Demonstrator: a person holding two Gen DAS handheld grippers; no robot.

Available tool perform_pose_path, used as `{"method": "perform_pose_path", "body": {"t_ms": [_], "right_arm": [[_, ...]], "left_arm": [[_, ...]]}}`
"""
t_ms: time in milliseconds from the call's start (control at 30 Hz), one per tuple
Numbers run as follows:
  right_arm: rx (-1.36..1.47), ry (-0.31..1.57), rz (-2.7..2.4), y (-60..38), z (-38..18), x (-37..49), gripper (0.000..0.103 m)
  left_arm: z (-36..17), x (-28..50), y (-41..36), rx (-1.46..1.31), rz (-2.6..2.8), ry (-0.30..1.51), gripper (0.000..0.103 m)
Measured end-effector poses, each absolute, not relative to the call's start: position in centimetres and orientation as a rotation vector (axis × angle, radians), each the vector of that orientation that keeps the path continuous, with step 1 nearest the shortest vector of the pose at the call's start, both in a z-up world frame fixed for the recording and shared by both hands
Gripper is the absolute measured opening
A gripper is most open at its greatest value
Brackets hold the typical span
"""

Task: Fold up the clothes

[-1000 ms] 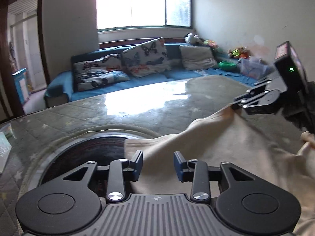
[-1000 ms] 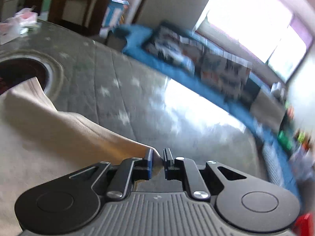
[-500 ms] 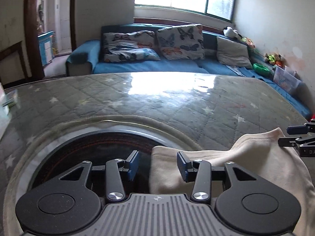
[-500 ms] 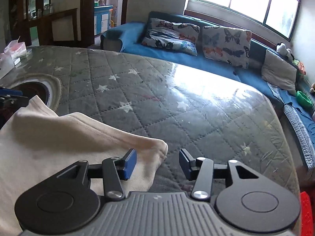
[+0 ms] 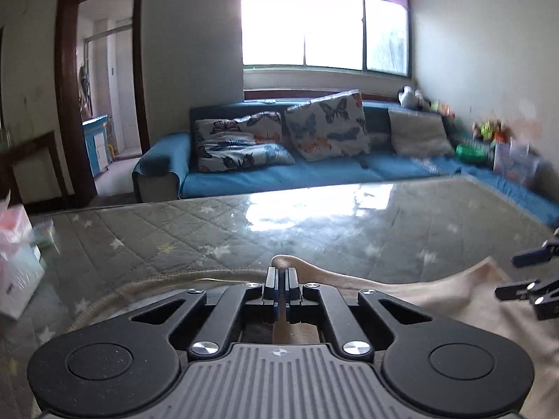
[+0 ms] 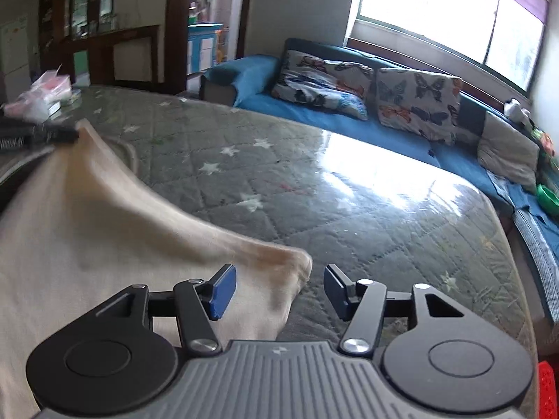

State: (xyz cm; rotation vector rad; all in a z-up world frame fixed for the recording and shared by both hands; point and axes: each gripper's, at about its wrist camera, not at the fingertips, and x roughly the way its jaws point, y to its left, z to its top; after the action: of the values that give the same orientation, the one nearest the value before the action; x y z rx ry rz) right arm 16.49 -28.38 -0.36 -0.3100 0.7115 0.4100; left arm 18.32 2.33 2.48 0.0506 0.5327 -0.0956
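Far left of the cream garment (image 6: pixel 87 230), on the counter's (image 5: pixel 314 230) quilted, star-printed, glossy cover: a white box (image 5: pixel 15 279) and some plastic-wrapped packets (image 6: pixel 42 97). Next, toward the garment's left corner: the left tool (image 5: pixel 280 284), pinched tight on that corner, a small tuft of cloth poking up past the tips. Spread from there across the near part of the counter: the cream garment itself, its far edge sagging in a shallow curve between the two corners, its lower part out of view behind the tool bodies. At the garment's right corner: the right tool (image 6: pixel 279 289), spread wide with blue pads bare, straddling the rounded corner and gripping nothing. Right of the garment and behind it: bare counter with window glare, then a blue sofa (image 5: pixel 279 171) with butterfly cushions (image 5: pixel 325 125). Judging by the drape: soft, light, limp knit, no stiffness, likely to slump and wrinkle wherever unsupported and to slide easily on the slick cover. Best taken at the corners or along a hem, both layers pinched together, edge held taut between the two tools.
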Motion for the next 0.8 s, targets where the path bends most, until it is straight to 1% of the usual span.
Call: {"method": "perform_pose_path", "body": {"t_ms": [133, 367, 567, 667, 700, 733, 800], "right_arm": [[-0.313, 0.704, 0.41, -28.1, -0.6, 16.2, 0.057], [-0.309, 0.698, 0.475, -26.3, -0.1, 15.9, 0.057], [-0.296, 0.712, 0.498, -25.4, -0.4, 16.2, 0.057], [-0.288, 0.719, 0.49, -25.6, -0.7, 16.5, 0.057], [-0.286, 0.722, 0.487, -25.6, -0.7, 16.6, 0.057], [-0.283, 0.724, 0.484, -25.7, -0.8, 16.7, 0.057], [-0.273, 0.726, 0.477, -25.9, -1.0, 16.9, 0.057]], "left_arm": [[1.1, 19.4, 2.3, 0.051, -0.098, 0.617, 0.008], [2.4, 17.7, 0.9, 0.053, -0.15, 0.587, 0.009], [1.5, 17.1, -2.4, 0.111, -0.3, 0.633, 0.009], [1.0, 17.7, -2.1, 0.108, -0.255, 0.622, 0.017], [0.8, 18.1, -1.9, 0.1, -0.235, 0.62, 0.024], [0.7, 18.6, -1.4, 0.079, -0.215, 0.633, 0.026], [0.6, 19.3, -0.6, 0.056, -0.188, 0.645, 0.026]]}}
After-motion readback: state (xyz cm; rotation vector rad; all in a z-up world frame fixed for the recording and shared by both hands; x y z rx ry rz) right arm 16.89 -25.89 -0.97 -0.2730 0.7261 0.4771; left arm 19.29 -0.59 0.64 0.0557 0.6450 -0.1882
